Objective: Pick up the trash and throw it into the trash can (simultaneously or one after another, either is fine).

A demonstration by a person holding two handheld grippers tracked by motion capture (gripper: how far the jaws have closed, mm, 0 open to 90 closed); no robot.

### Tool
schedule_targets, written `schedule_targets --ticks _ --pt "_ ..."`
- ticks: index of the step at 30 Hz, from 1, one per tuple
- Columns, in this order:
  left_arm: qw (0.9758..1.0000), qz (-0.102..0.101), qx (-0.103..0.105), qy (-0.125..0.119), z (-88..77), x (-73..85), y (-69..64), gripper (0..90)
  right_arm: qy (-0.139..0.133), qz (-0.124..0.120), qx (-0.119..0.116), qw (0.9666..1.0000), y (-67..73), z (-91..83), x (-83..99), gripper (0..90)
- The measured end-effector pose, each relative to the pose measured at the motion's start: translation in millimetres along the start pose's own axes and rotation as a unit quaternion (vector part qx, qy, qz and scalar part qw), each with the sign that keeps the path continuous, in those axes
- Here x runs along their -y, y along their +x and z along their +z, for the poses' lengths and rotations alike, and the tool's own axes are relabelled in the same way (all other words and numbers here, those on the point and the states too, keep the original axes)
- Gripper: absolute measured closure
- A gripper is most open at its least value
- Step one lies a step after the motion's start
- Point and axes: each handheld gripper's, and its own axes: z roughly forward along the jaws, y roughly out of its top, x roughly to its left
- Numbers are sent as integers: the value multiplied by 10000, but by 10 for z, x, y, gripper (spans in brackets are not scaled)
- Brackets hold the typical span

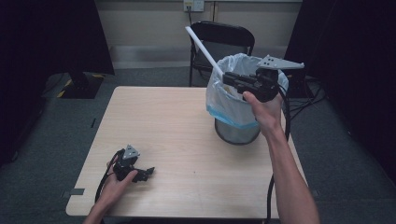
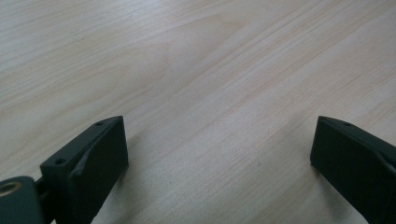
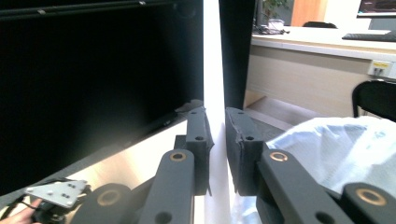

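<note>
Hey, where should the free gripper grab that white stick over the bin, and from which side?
Grip the white stick on its bare upper stretch, above the right gripper, which is shut on its lower part at the lined bin. Come from the table side, jaws across the slanted, thin shaft.

A: Where does the bin (image 1: 238, 123) stand?

B: On the table (image 1: 187, 121), at its far right. A chair (image 1: 223, 39) stands behind it, beyond the table's far edge.

A: And the rod (image 1: 202, 46)?

B: It slants up and left from over the bin's rim, clamped in the right gripper (image 1: 229, 78); its lower end is probably inside the bin.

A: The left gripper (image 1: 148, 172)?

B: Near the table's front left corner, low over the tabletop, well apart from the bin.
</note>
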Motion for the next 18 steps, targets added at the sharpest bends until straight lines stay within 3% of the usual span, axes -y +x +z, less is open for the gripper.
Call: schedule_targets --ticks 9,18 --pt "10000 -1 -1 0 0 0 0 36 108 91 241 9996 -153 10 -7 807" --pt "10000 0 1 0 0 0 0 36 391 54 565 9976 -289 31 -31 806"
